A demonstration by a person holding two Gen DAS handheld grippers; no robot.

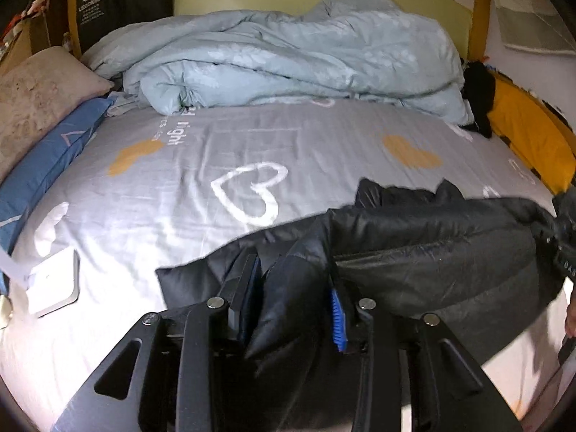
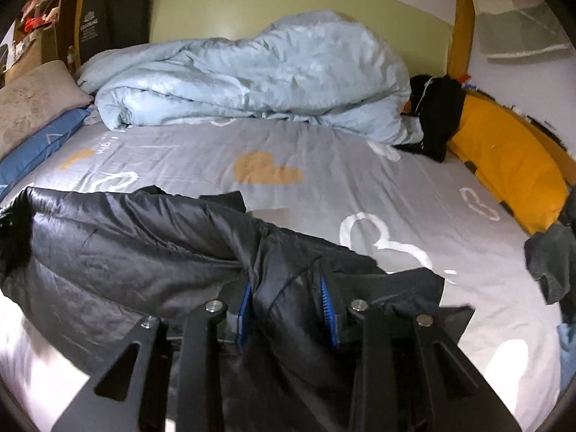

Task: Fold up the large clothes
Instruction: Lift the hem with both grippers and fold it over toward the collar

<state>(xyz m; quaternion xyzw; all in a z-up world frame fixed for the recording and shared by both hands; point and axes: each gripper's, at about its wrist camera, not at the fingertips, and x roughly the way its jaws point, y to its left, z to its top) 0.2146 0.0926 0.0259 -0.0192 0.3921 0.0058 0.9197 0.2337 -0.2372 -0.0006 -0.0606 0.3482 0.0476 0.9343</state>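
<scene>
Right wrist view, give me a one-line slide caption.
Right gripper clamps a bunched black puffer jacket above a heart-print bed sheet, pale blue duvet heaped behind.

left hand-held gripper (image 1: 293, 288), right hand-held gripper (image 2: 288, 298): black slotted frames, silver screws, blue ribbed pads.

"night" on bedsheet (image 1: 288, 136), "LEIDONING"-like logo on dark bag (image 1: 93, 3)
</scene>
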